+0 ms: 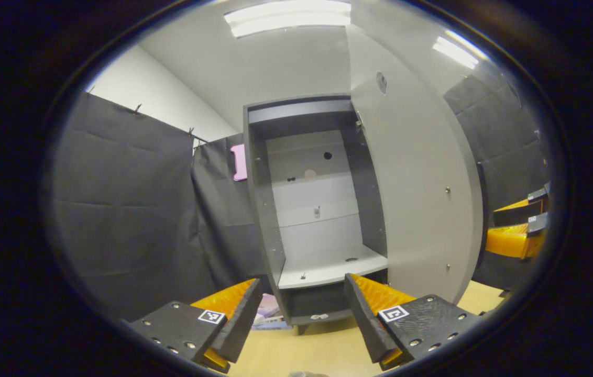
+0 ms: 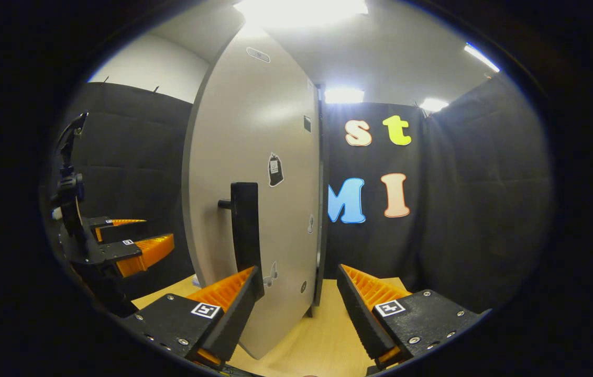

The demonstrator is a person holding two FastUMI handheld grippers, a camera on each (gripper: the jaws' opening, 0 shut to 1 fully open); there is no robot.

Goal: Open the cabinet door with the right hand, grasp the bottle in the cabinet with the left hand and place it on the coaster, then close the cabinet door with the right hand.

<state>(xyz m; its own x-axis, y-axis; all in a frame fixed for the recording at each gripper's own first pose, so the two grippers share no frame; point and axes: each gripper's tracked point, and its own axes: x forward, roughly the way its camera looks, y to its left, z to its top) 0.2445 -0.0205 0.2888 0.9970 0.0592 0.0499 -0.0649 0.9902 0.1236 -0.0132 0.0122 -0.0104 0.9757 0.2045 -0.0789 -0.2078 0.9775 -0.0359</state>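
The grey cabinet (image 1: 260, 209) stands on the table with its door (image 1: 412, 199) swung wide to the right. Its pale shelves (image 1: 328, 267) carry only small fittings. My left gripper (image 1: 302, 309) is open and empty, a short way before the cabinet's lowest shelf. In the right gripper view the door's outer face (image 2: 281, 131) fills the middle, with its black upright handle (image 2: 245, 230) just beyond my left fingertip (image 2: 239, 293). My right gripper (image 2: 296, 298) is open, close to the door's lower part and not gripping it. The left gripper (image 2: 134, 246) also appears far left there.
The light wooden table (image 1: 317, 345) runs under both grippers. A small pink-lilac item (image 1: 270, 314) lies by the cabinet's left foot. A pink object (image 1: 239, 162) hangs on the black cloth wall (image 1: 118, 209). The right gripper (image 1: 516, 230) shows past the door's edge.
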